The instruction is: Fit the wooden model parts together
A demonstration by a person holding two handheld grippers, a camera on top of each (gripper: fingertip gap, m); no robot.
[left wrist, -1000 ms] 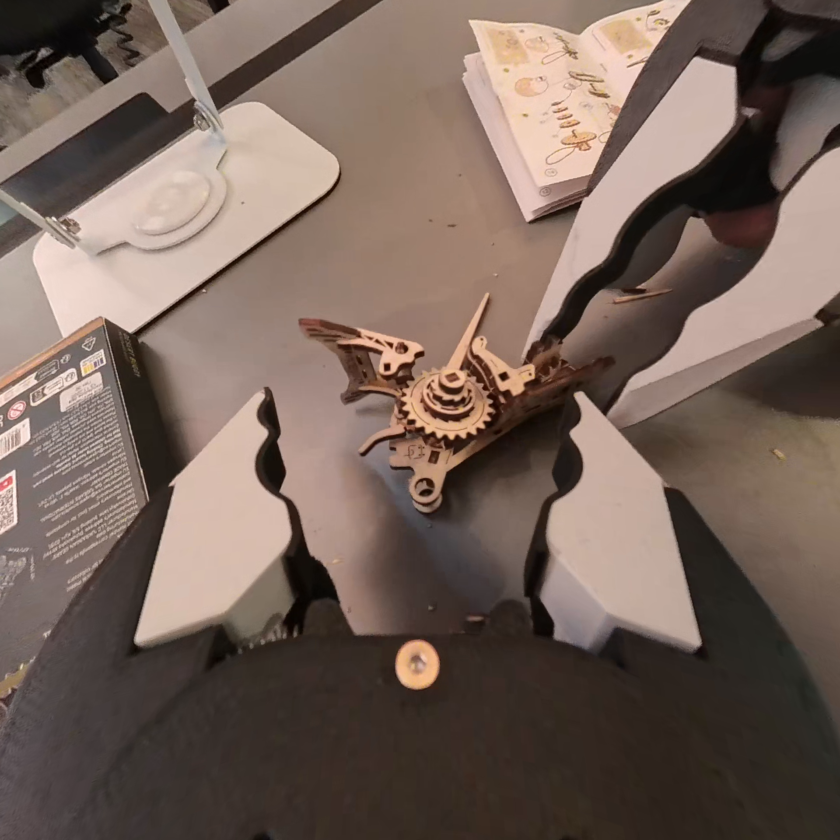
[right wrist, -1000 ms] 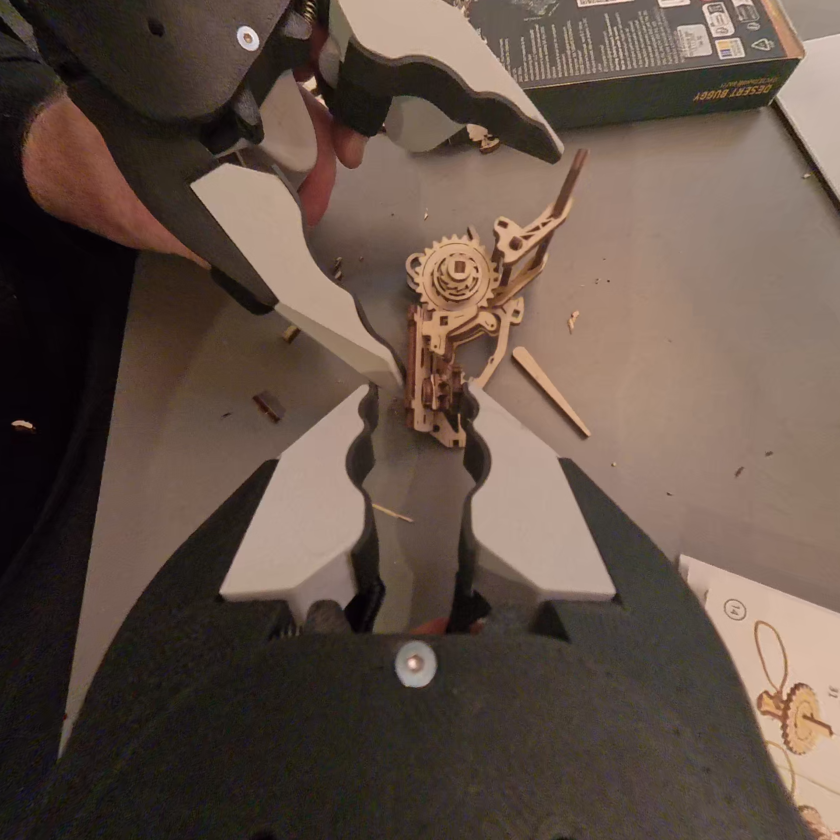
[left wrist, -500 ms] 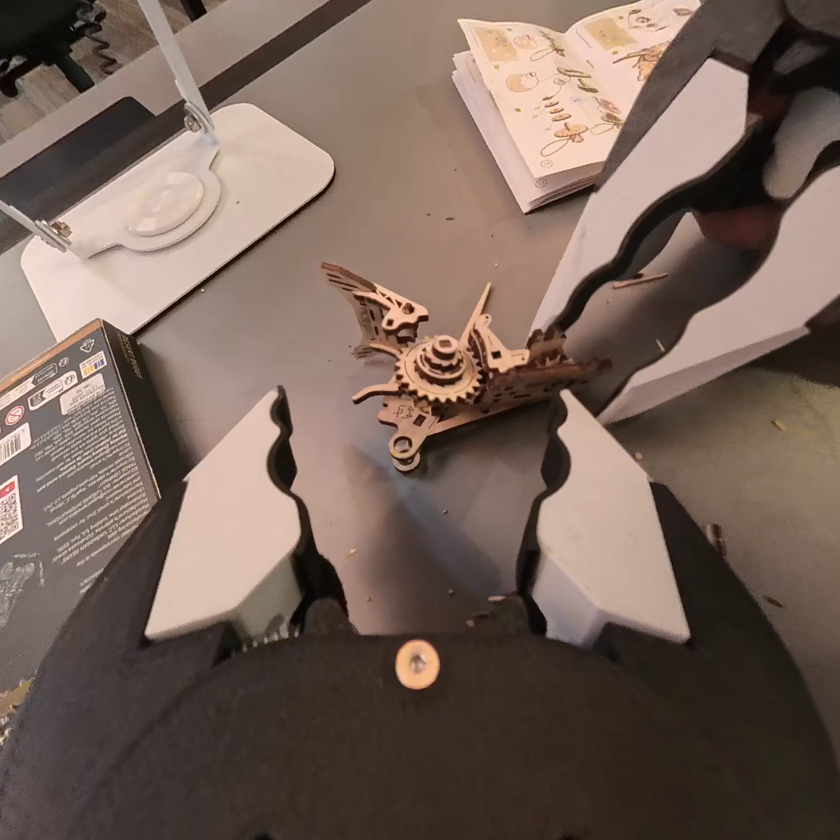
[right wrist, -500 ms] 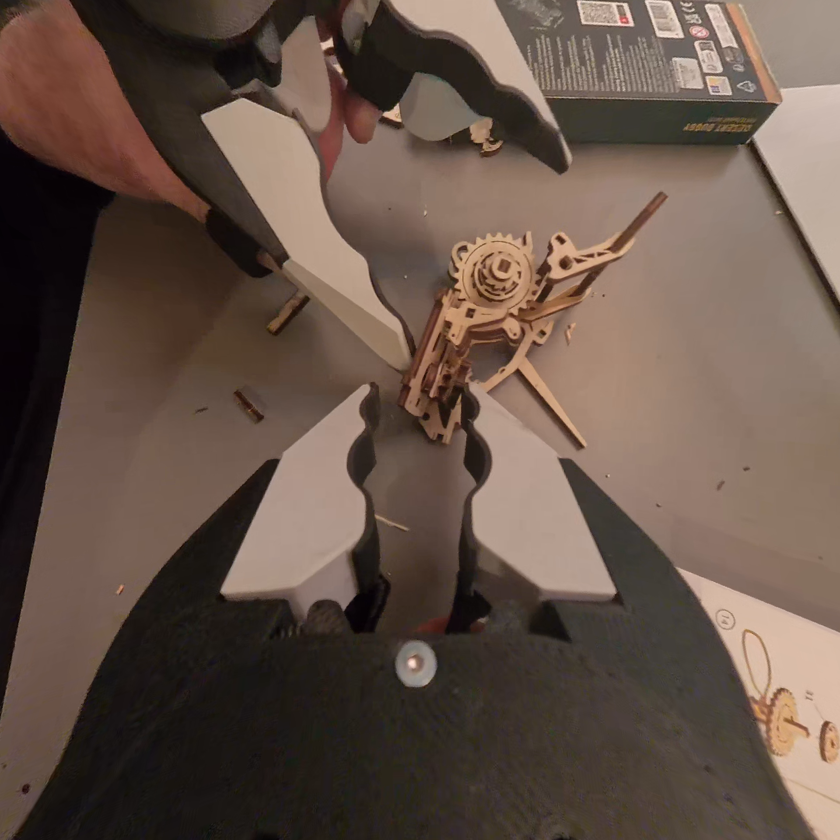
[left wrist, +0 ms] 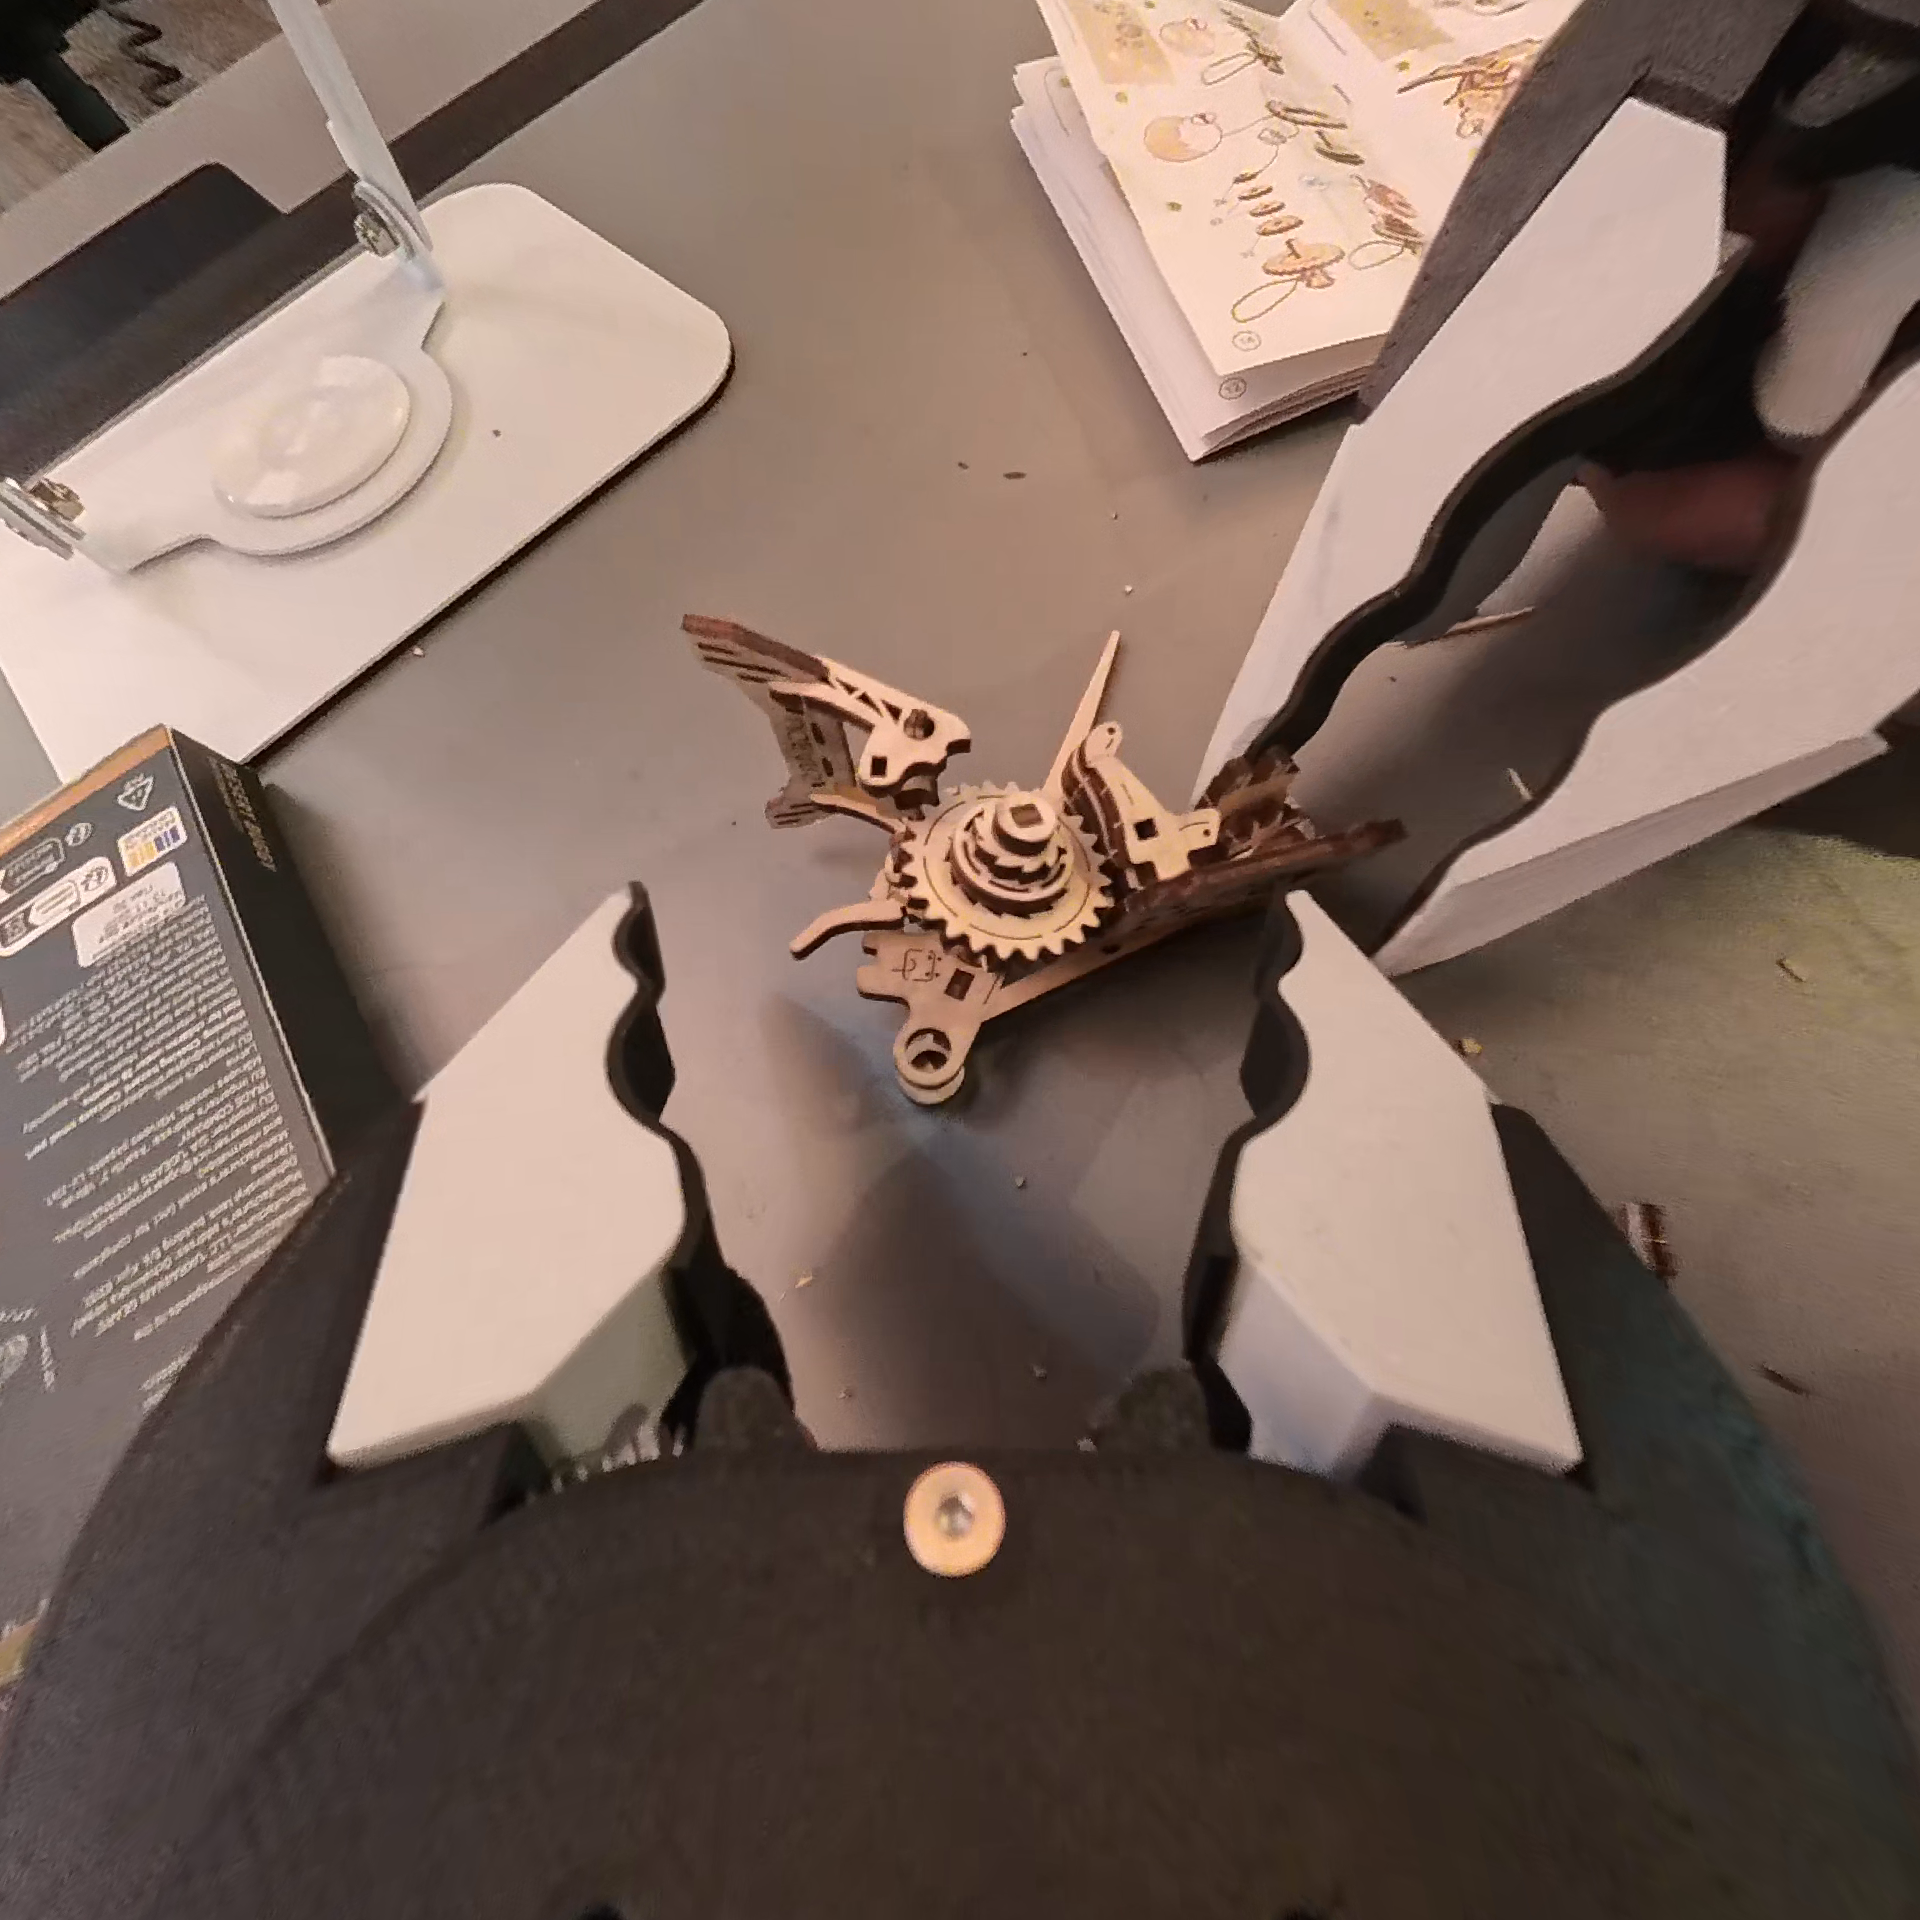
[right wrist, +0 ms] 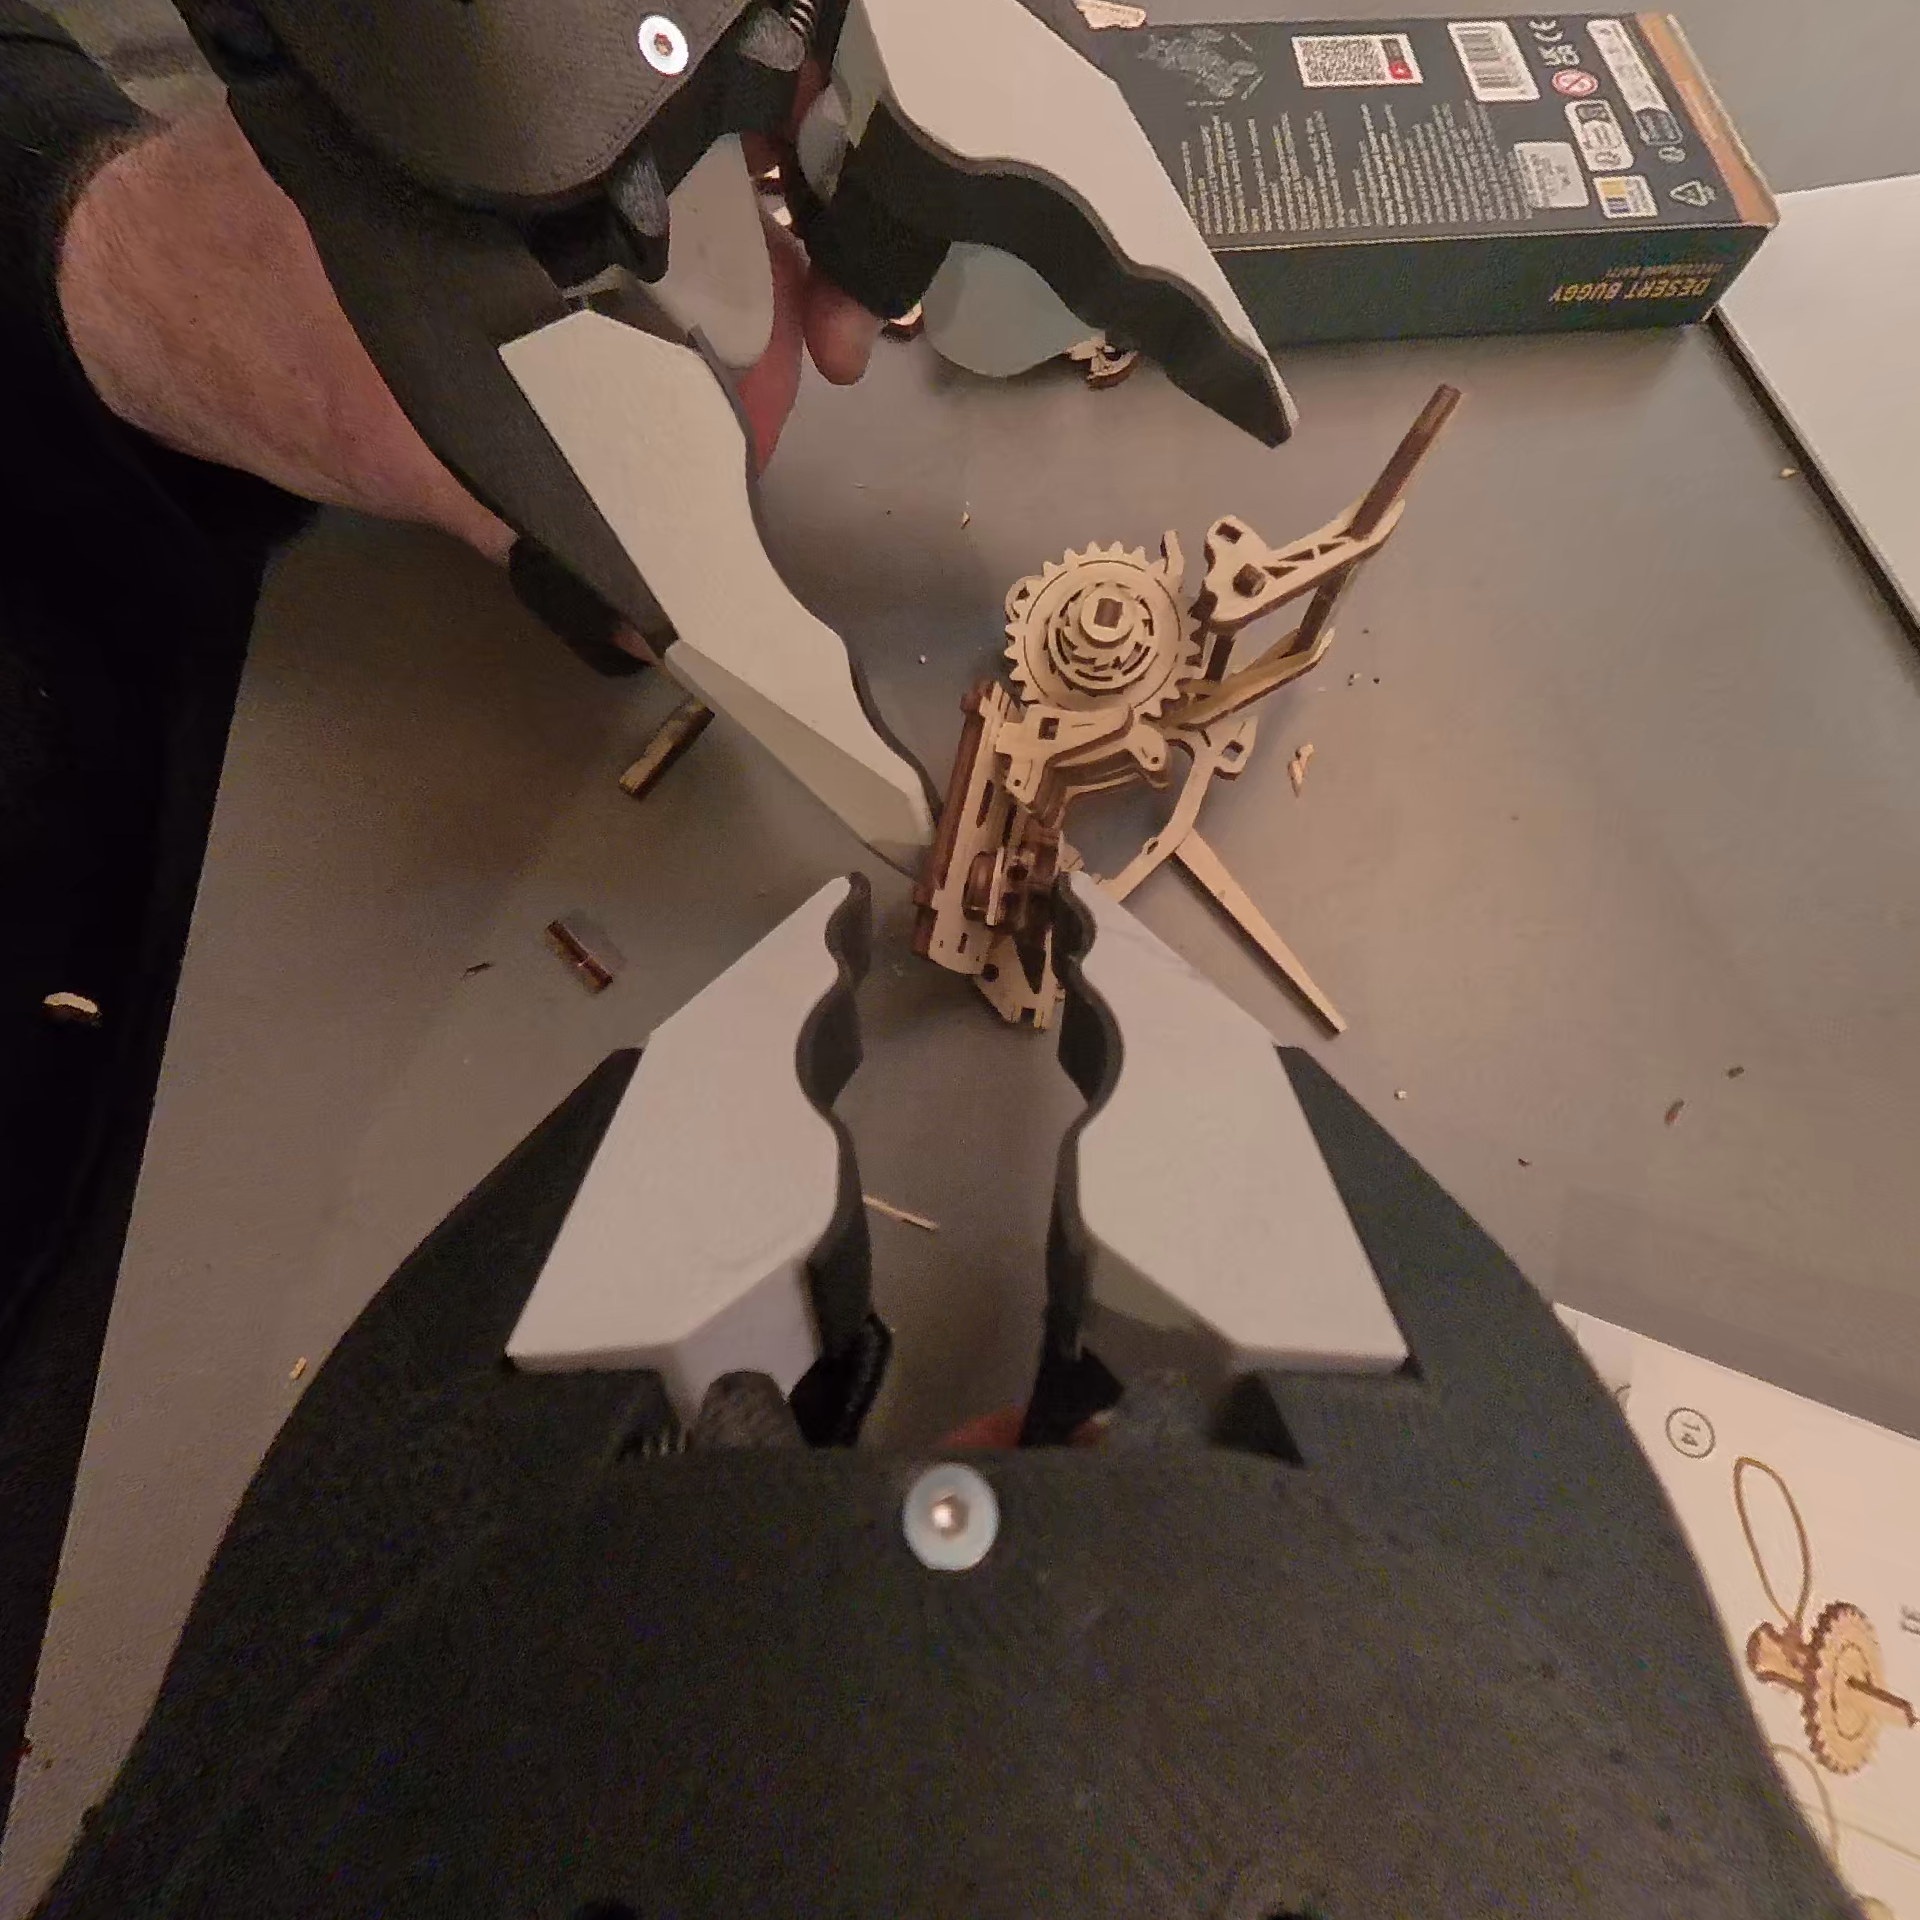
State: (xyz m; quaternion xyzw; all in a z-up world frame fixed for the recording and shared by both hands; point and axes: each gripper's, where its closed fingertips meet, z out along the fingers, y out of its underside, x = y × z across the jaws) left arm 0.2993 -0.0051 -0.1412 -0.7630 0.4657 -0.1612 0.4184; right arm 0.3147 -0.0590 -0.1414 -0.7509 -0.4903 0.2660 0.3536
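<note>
Right wrist view: the wooden model (right wrist: 1091, 748) has swung clockwise on the table (right wrist: 1507, 883) since a second ago.
The right gripper (right wrist: 961, 904) jaws clamp its end; the left gripper (left wrist: 951, 966) jaws gape beside it.

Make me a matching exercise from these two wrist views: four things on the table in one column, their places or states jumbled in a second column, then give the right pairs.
Things
1. wooden model
2. dark box
3. booklet
4. left gripper

Places or states
A. lies open at the far side of the table in the left wrist view
B. open, jaws wide apart, holding nothing
C. one end sits between the fingertips of the right gripper
D. lies flat at the left edge of the left wrist view

Pairs: 1-C, 2-D, 3-A, 4-B
</note>
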